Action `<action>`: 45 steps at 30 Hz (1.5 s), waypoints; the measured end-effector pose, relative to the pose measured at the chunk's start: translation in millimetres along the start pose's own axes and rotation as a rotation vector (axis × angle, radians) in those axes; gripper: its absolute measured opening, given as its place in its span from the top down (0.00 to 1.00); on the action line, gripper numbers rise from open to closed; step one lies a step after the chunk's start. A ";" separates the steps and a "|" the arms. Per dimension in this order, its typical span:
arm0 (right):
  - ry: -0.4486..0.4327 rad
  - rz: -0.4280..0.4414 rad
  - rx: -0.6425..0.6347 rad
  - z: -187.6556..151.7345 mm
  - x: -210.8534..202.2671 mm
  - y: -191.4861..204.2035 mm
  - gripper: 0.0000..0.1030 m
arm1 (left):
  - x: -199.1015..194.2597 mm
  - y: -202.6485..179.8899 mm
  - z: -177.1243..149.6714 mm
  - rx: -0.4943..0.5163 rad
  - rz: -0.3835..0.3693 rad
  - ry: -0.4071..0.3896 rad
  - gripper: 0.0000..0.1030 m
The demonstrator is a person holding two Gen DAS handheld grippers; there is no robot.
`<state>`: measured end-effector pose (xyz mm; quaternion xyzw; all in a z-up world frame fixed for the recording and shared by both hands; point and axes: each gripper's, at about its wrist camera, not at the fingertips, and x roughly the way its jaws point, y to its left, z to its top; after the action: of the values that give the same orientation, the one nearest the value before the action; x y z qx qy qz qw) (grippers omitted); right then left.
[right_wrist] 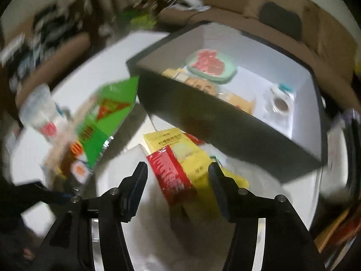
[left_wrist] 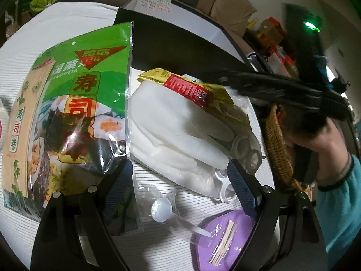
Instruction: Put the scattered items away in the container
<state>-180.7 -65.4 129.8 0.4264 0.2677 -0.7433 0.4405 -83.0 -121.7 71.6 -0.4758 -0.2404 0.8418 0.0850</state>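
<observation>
Already you are partway: some things are lying in the box [right_wrist: 225,122], while the seaweed bag [left_wrist: 74,103], sachets [right_wrist: 180,169] and spoon [left_wrist: 162,205] are waiting on the surface [left_wrist: 56,27]; both tools, left [left_wrist: 180,178] and right [right_wrist: 178,180], are gaping, holding nothing.

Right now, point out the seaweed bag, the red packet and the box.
seaweed bag [left_wrist: 90,76], left wrist view, green upper front
red packet [right_wrist: 167,171], right wrist view, middle of its face
box [right_wrist: 203,117], right wrist view, dark near wall

Container [right_wrist: 225,133]: open black box with white interior, already holding a green-rimmed dish, yellow packets and a small cup; green seaweed bag [left_wrist: 74,113] lies flat just left of it. Yellow and red sachets [right_wrist: 180,169] rest on a white bag [left_wrist: 176,135] directly before its near wall; purple lid [left_wrist: 225,237] and plastic spoon [left_wrist: 162,207] lie nearer still.
</observation>
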 end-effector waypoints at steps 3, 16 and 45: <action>0.094 -0.058 -0.106 2.3 30.1 14.7 0.48 | 0.5 1.6 1.0 -0.005 -0.004 0.003 0.18; -0.023 0.134 0.120 -25.2 -3.4 -7.5 0.94 | -3.5 4.8 -1.3 -0.020 -0.017 -0.001 0.18; -0.258 0.092 0.622 -210.2 -104.7 -25.9 0.51 | 49.7 -66.8 -38.3 0.135 0.057 0.115 0.18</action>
<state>-94.0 153.9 117.7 0.4544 -0.0493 -0.8166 0.3525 -82.9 -32.8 49.7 -0.5232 -0.1643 0.8294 0.1066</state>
